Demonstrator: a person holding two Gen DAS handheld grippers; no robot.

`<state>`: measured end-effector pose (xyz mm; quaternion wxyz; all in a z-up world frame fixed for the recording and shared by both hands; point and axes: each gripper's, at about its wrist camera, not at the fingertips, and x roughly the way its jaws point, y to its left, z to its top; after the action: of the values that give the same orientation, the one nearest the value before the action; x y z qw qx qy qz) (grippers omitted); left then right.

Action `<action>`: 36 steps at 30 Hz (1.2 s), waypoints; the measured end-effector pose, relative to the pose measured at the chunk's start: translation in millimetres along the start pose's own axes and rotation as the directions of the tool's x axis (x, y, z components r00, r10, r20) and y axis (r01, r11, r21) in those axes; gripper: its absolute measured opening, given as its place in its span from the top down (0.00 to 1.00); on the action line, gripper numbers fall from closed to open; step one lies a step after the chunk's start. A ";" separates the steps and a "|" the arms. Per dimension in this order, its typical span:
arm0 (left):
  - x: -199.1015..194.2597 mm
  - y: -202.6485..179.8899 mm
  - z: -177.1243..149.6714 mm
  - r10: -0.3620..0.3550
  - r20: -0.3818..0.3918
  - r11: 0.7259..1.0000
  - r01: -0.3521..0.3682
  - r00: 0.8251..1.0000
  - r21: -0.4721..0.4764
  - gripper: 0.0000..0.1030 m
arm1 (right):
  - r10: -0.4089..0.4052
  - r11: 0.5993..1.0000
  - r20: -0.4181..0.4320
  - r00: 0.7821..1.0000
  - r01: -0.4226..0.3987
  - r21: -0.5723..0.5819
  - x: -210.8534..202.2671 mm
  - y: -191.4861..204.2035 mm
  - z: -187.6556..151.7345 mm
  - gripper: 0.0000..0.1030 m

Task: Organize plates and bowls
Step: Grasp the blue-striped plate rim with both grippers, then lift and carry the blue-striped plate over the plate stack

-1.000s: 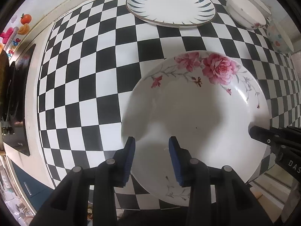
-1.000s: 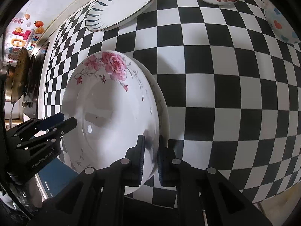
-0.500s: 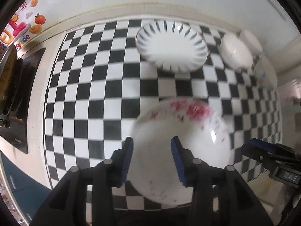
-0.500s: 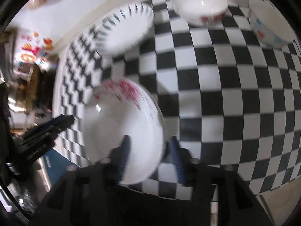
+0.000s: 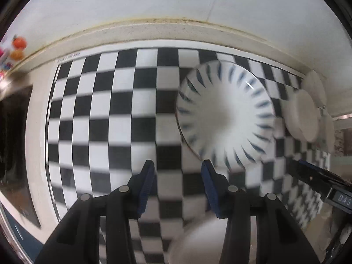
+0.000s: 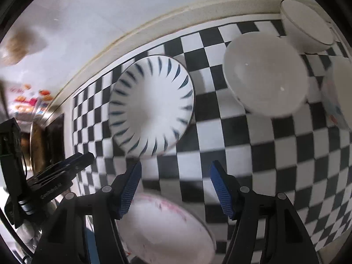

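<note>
The rose-patterned plate [image 6: 167, 226] lies on the checkered mat [image 6: 275, 165] just below my right gripper [image 6: 176, 169], whose jaws are opening with nothing between them. The same rose-patterned plate [image 5: 198, 239] shows as a white blur at the bottom of the left wrist view, under my left gripper [image 5: 177, 167], which is open and holds nothing. A white plate with blue dashes [image 6: 151, 107] sits ahead, near the wall; in the left wrist view this blue-dash plate [image 5: 226, 116] is up and to the right. Each gripper shows at the edge of the other's view.
Three bowls stand at the mat's far right: a white bowl [image 6: 264, 74], another bowl [image 6: 308, 24] behind it, and a patterned bowl [image 6: 338, 92] at the edge. A dark hob [image 5: 13, 143] lies left of the mat. The wall [image 5: 176, 11] runs along the back.
My right gripper let go of the rose plate's rim and opened wide. Both grippers lifted off that plate and moved toward the wall and the blue-dash plate.
</note>
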<state>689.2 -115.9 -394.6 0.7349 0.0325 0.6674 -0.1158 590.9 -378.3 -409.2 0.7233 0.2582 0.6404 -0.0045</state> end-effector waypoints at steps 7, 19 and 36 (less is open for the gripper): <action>36.7 3.4 51.8 -0.008 -0.028 0.999 0.009 1.000 0.045 0.59 | -0.045 0.997 -0.048 0.998 0.048 0.068 48.8 -9.2 38.4 0.35; 71.3 -14.6 88.1 -0.012 -0.058 0.986 0.022 0.998 0.166 0.73 | -0.049 0.990 -0.054 0.997 0.055 0.127 80.7 -17.4 64.5 0.62; 58.7 -12.9 43.8 0.000 -0.022 0.989 0.004 1.000 0.147 0.75 | -0.086 0.996 -0.034 0.996 0.086 0.012 63.6 -5.6 52.2 0.84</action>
<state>734.0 -144.7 -446.5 0.7231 0.0872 0.6651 -0.1650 648.8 -382.4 -467.8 0.7098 0.2355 0.6629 -0.0357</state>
